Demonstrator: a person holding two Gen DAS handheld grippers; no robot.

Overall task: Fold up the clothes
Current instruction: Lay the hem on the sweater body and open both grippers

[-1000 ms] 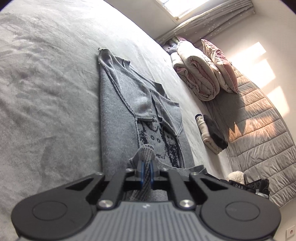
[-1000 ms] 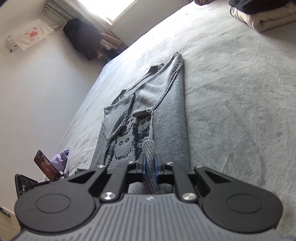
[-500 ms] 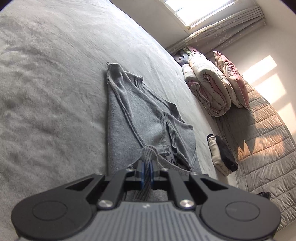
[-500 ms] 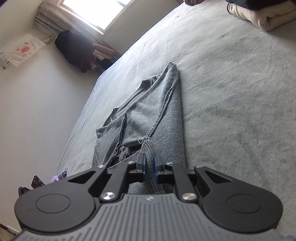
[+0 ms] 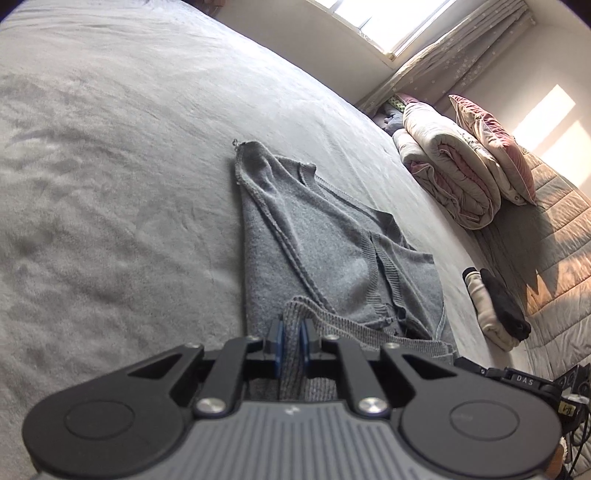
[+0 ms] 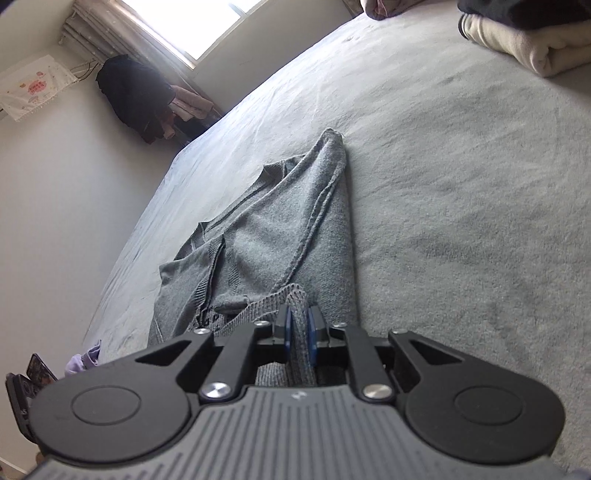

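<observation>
The grey knitted sweater (image 5: 332, 251) lies on the grey bed cover (image 5: 110, 184), folded into a long narrow shape. In the left wrist view it runs from the lower centre up to a pointed corner in the middle of the frame; in the right wrist view (image 6: 280, 236) it does the same, with the point leaning to the right.

The left gripper (image 5: 291, 341) has the ribbed hem of the sweater between its blue pads, and its jaws are opening; the fabric is still touching both pads. The right gripper (image 6: 300, 338) is in the same condition: a fold of the ribbed hem stands between its pads while the jaws are opening. The hem stretches as a band between the two grippers.

In the left wrist view the bed cover is free and wide on the left side and above the sweater. On the right side a rolled quilt (image 5: 450, 173) and a pink pillow (image 5: 495, 147) lie near the edge, and lower a folded pile of cream and black clothes (image 5: 495, 310). In the right wrist view, free bed cover fills the right side, with the folded pile (image 6: 532, 44) in the upper right corner. The bed edge runs along the left, beside a white wall (image 6: 66, 206). Dark clothes (image 6: 136, 99) hang near a bright window (image 6: 184, 22) in the upper left.
</observation>
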